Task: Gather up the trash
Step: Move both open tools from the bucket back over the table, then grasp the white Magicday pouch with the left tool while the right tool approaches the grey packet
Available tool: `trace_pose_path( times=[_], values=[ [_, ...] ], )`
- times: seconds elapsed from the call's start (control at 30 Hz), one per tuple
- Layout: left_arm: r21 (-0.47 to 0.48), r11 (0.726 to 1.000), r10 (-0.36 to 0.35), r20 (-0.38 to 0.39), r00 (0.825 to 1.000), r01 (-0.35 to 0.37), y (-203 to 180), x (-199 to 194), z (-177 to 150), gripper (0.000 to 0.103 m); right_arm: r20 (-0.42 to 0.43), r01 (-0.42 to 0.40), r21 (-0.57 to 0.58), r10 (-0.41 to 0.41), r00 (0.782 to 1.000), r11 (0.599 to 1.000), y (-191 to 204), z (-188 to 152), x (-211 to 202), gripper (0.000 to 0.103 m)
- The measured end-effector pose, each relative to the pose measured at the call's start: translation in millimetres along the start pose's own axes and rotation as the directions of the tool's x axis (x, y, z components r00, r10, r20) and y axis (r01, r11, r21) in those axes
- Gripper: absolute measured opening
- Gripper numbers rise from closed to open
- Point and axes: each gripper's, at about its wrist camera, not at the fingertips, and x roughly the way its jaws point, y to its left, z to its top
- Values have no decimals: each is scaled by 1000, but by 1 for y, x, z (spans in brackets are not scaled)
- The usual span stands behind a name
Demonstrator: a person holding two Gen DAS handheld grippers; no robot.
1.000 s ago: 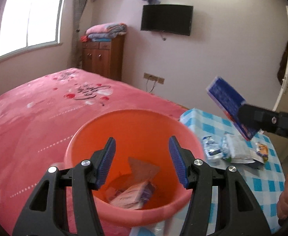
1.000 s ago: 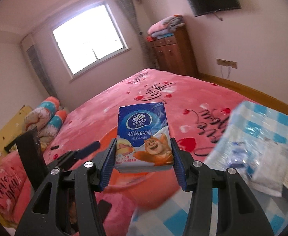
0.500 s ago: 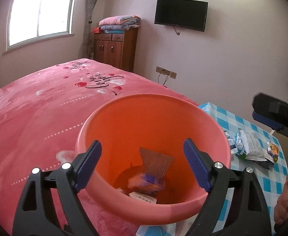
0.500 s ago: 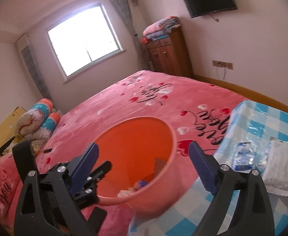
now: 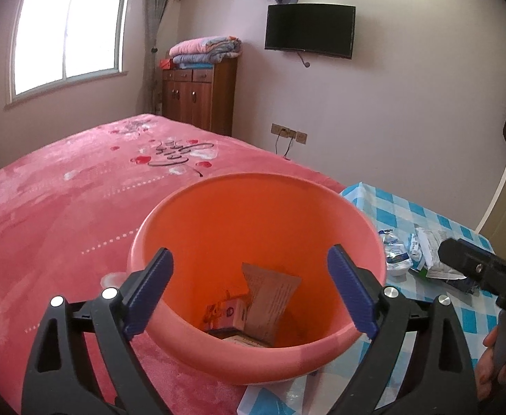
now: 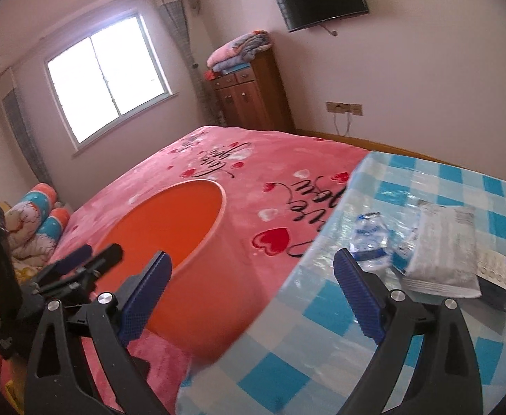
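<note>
The right hand-held gripper [image 6: 251,299] hangs empty with its jaws wide apart, over the near edge of the checked surface [image 6: 322,356]. The remaining trash, a crushed bottle [image 6: 370,238] and a white packet [image 6: 443,252], lies just ahead and to its right. The left hand-held gripper [image 5: 249,294], also spread and empty, faces the orange bin [image 5: 190,339], so the right is nearer.

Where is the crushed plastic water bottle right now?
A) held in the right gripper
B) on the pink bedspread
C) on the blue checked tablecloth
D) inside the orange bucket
C: the bottle lies on the blue checked tablecloth, just ahead of the open, empty right gripper.
</note>
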Motion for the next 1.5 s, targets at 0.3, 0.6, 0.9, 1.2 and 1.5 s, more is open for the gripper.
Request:
trace_pose_path(
  times=[0.3,0.6,0.9,1.2,1.5],
  values=[
    [50,999,-15,40,999,13,-23,-18,3,91,42,100,-13,-99,994,995,-21,-17,-21,95],
    [124,992,-45,49,998,39,-53,-32,-6,93,61,167,-22,-165,984,986,-40,-28,-37,97],
    [207,976,-76,28,997,68,-90,-38,-17,95,76,194,7,-194,978,981,-66,-42,-53,97],
    [281,955,-103,-6,995,100,-132,-35,-27,95,82,214,52,-218,973,975,-101,-55,-66,97],
    [331,936,-110,-40,993,117,-163,-27,-35,95,88,225,112,-235,968,968,-135,-63,-78,97]
  ],
)
